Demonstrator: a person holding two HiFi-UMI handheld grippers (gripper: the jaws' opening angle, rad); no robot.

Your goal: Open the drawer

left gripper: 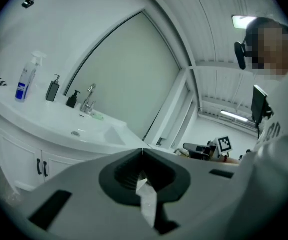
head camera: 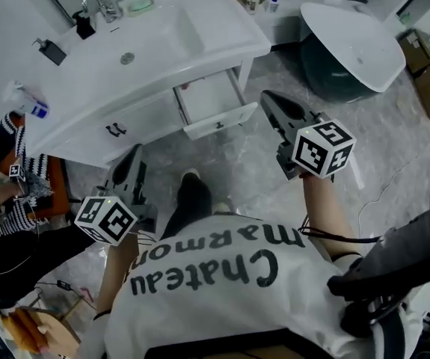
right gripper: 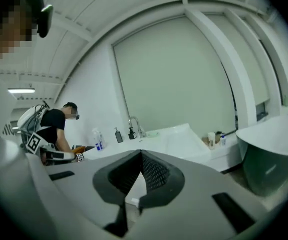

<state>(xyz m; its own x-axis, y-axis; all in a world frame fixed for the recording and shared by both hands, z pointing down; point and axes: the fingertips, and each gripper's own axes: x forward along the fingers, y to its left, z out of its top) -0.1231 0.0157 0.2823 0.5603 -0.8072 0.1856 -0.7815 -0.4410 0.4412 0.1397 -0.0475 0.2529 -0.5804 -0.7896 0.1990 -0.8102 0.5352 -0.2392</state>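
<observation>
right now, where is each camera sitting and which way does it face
Head view: on the person's head, looking steeply down at the vanity and its open drawer; shows the shirt, a leg, the left claw and right claw.
Left gripper view: rides the left claw, roughly level, facing the vanity's cabinet doors; shirt at right.
Right gripper view: rides the right claw, roughly level, facing the vanity and tub; shirt at left.
Shared: all three show the faucet and spray bottle.

Before you, the sink top (head camera: 200, 28) looks glossy white and smooth, its faucet (head camera: 99, 4) shiny metal, the drawer (head camera: 209, 97) smooth satin white, the bathtub (head camera: 353, 40) glossy, and the floor (head camera: 259, 178) polished grey marbled stone.
</observation>
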